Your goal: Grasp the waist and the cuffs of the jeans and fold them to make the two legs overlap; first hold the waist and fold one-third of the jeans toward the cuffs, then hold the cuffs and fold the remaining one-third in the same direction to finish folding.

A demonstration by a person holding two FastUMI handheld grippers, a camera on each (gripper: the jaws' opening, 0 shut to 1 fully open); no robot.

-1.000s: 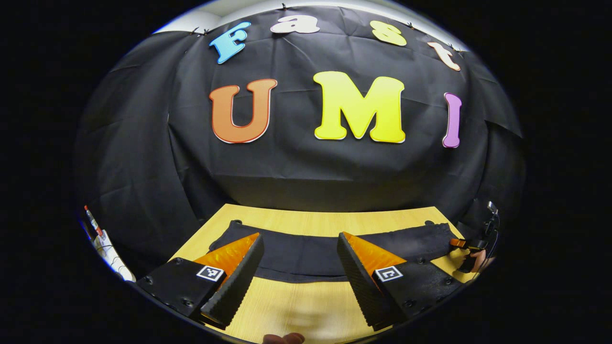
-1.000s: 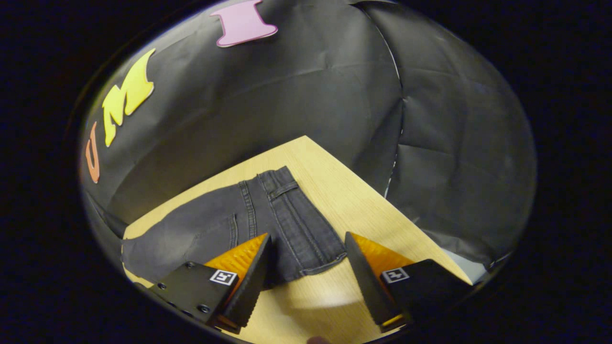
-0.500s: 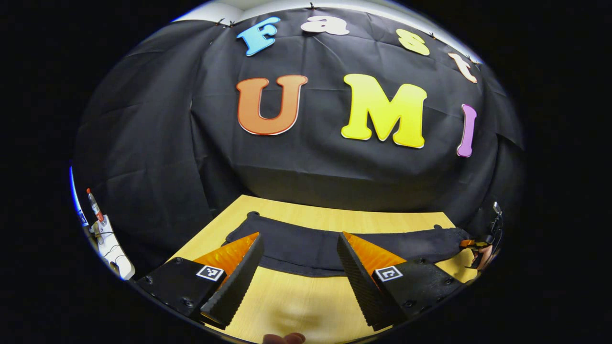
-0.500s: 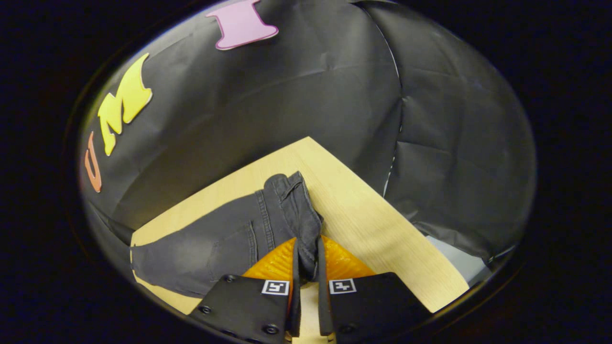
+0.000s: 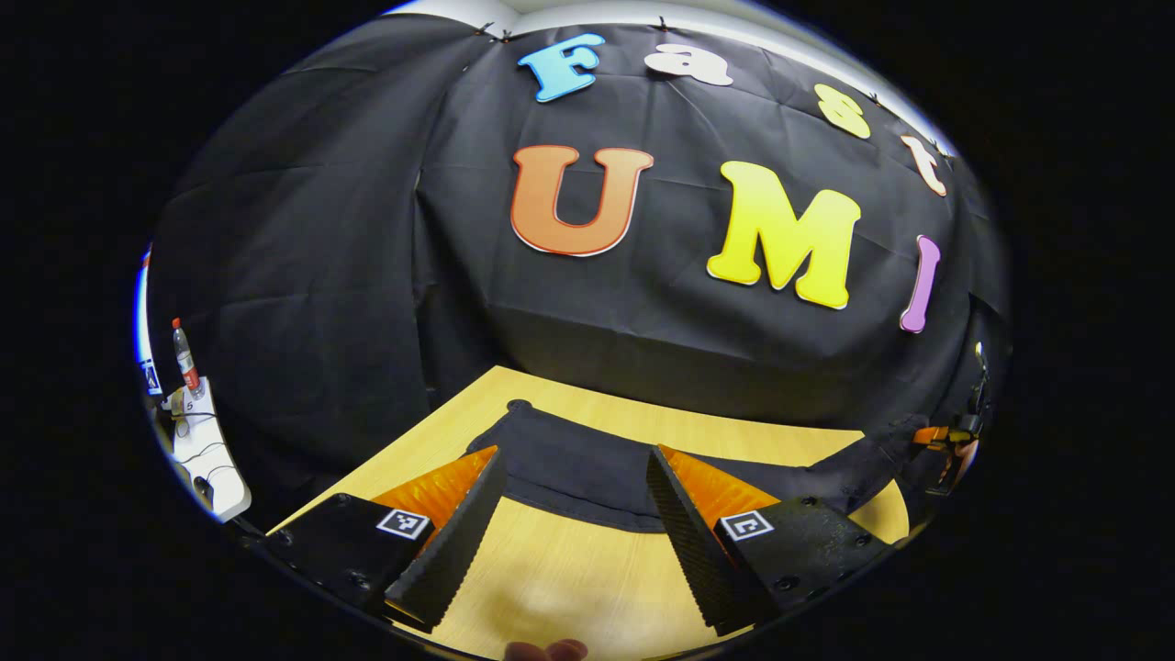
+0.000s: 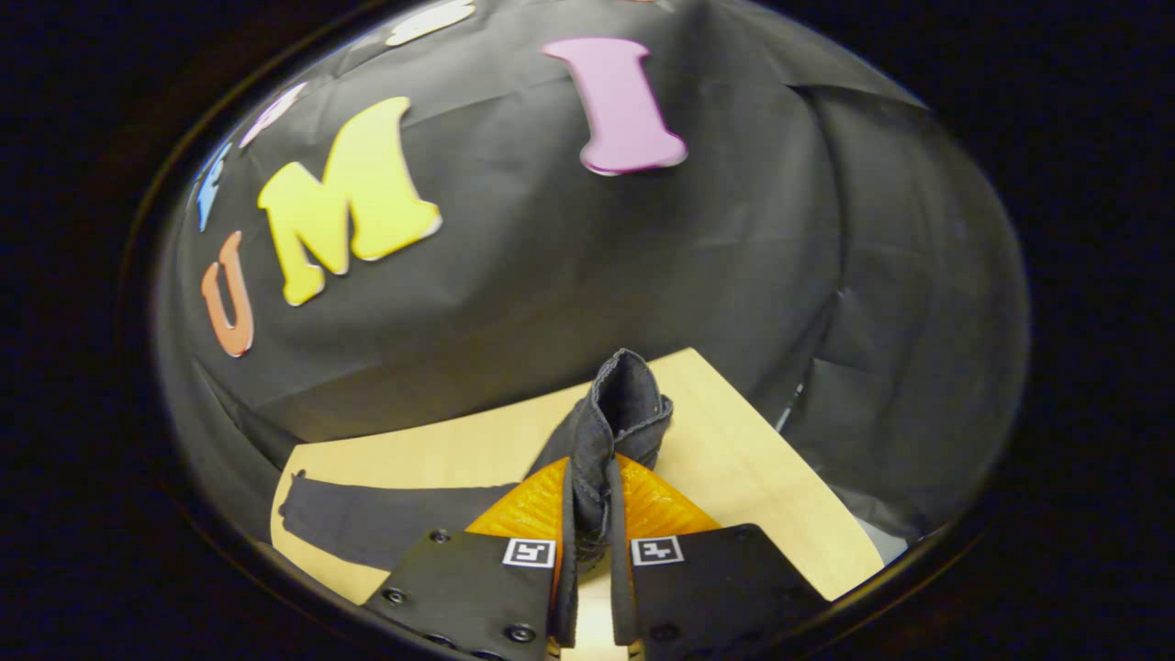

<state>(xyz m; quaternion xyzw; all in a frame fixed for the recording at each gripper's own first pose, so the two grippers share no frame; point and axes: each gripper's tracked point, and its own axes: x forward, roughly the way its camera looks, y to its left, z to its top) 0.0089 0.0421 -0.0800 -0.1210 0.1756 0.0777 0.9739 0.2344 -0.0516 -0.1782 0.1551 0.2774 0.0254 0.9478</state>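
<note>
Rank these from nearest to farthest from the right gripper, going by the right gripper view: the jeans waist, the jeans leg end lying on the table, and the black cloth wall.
1. jeans waist: pinched between the right gripper fingers.
2. leg end: flat on the table, far left.
3. black cloth wall: behind the table.

We are holding our left gripper [image 5: 574, 509] low and level with its jaws standing wide apart, nothing between the fingers. Our right gripper [image 6: 587, 514] is pinching its jaws together on the jeans' waist [image 6: 617, 413]. In the left gripper view it is showing far off to the side, with the hand [image 5: 959, 456] holding it.
</note>
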